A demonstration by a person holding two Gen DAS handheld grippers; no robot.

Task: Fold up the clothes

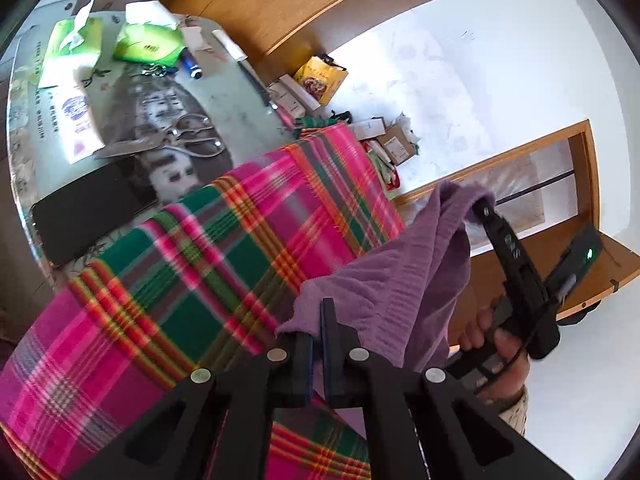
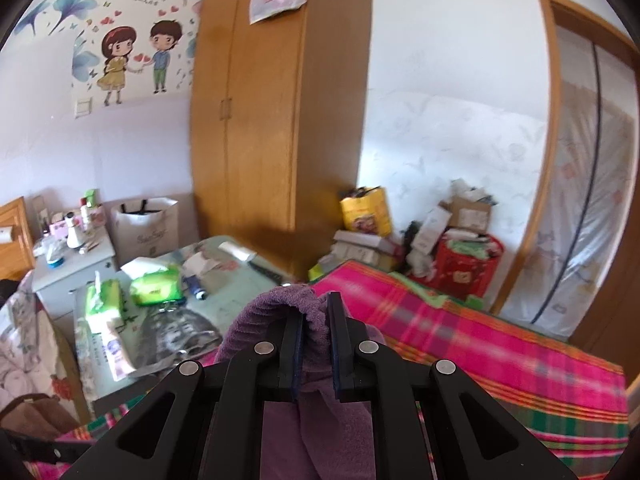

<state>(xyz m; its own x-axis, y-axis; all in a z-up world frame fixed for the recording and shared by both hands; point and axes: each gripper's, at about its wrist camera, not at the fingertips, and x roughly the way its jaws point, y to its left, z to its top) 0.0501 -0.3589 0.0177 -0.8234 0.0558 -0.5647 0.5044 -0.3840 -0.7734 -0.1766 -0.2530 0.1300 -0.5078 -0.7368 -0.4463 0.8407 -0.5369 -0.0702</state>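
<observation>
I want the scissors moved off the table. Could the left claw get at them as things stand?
Probably not right now: the left claw is shut on the purple cloth. The scissors lie bare on the table beyond the plaid blanket.

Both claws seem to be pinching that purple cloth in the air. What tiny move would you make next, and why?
Probably lower the purple cloth onto the plaid blanket: the left gripper and right gripper each pinch it, and it hangs bunched above the blanket.

purple garment [image 1: 396, 268]; blanket [image 1: 208, 256] – pink, green and orange plaid; black grippers; green tissue packs [image 1: 148, 42]
</observation>
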